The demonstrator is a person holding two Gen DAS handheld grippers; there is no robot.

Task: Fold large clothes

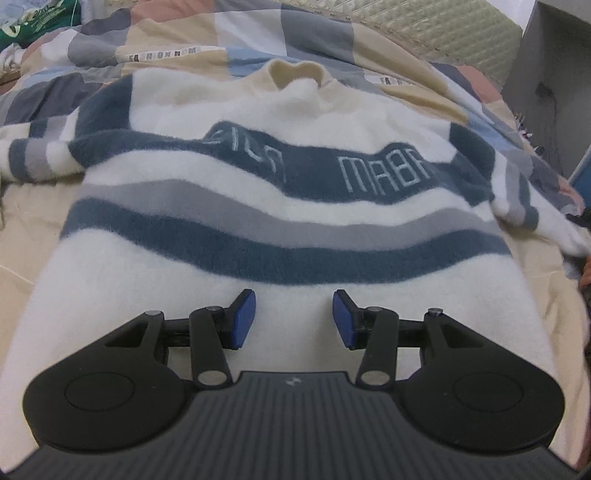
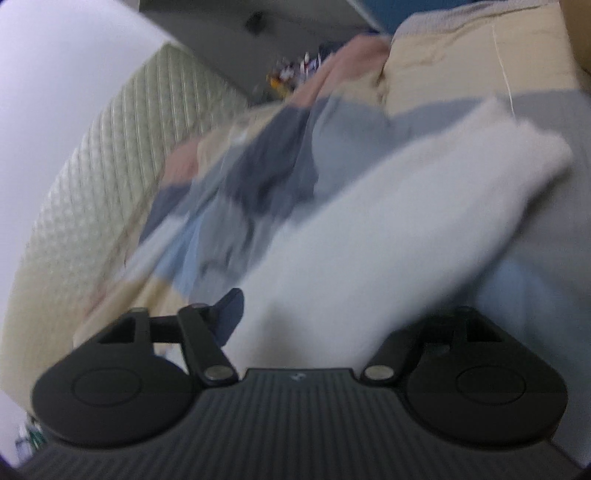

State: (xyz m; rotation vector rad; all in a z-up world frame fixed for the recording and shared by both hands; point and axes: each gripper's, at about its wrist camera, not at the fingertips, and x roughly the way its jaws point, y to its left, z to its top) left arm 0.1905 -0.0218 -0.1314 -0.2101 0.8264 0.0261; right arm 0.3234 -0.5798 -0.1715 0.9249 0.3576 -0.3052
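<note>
left wrist view: whole striped sweater (image 1: 288, 206) lying flat, collar far, on patchwork quilt (image 1: 177, 48); left gripper (image 1: 294, 319) jaws parted, empty, over white hem | right wrist view: blurred; white sweater fabric (image 2: 388, 236) between right gripper (image 2: 295, 325) jaws, grip unclear; quilted headboard (image 2: 110, 166) at left

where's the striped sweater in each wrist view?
Left wrist: striped sweater fills the centre, laid flat, collar at top.
Right wrist: only a blurred white part, running from between the jaws to the upper right.
Shared landmark: patchwork quilt beneath it.
</note>
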